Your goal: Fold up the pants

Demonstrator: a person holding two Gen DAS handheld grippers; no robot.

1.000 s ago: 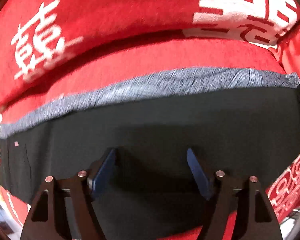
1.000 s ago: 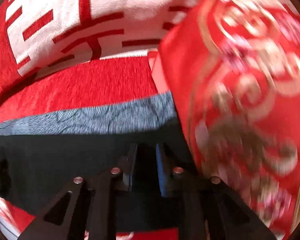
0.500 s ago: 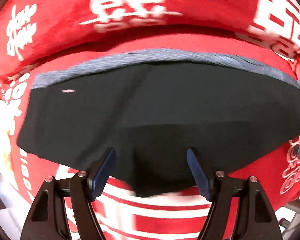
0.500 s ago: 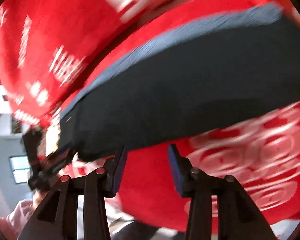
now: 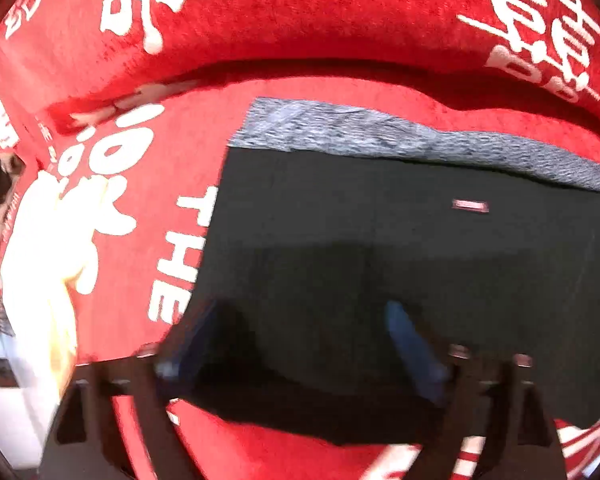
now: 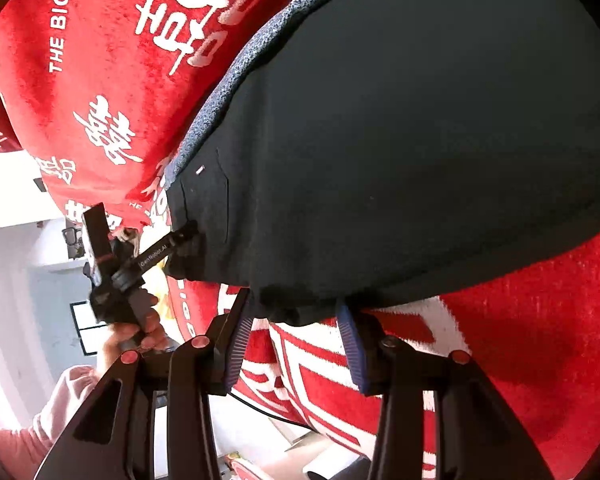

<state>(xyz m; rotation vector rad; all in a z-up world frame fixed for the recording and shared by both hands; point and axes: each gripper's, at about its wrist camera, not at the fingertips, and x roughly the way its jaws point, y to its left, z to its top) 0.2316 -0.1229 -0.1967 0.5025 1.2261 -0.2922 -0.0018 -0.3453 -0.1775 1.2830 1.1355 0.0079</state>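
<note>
1. While the black pants (image 5: pixel 400 248) lie folded flat on the red blanket (image 5: pixel 300 20), both claws sit at the near edge of the cloth, so the step in hand is, by my reading, letting go of a finished fold and getting set for the next one.
2. The left gripper (image 5: pixel 300 344) hangs over the pants' near left corner with its jaws spreading wide; dark cloth lies under them, yet the pads do not pinch it.
3. The right gripper (image 6: pixel 296 344) stands released and part-way apart at 6 o'clock of its view, the pants' hem just above its blue pads (image 6: pixel 350 344), with nothing grasped.
4. To do it well, lift both claws clear without snagging the hem, then check that the grey waistband (image 5: pixel 380 132), running from 11 to 3 o'clock in the left view, stays straight and the layers stay aligned.
5. A stray pad could drag the top layer and undo the fold, since the fabric looks thin and slack.
6. The surface is a plush red blanket with white characters and lettering; a raised fold of it crosses the top at 12 o'clock.
7. In the right view, at 8 o'clock, a hand (image 6: pixel 132 332) in a pink sleeve (image 6: pixel 40 416) holds the left tool, before a pale wall (image 6: pixel 8 300).
</note>
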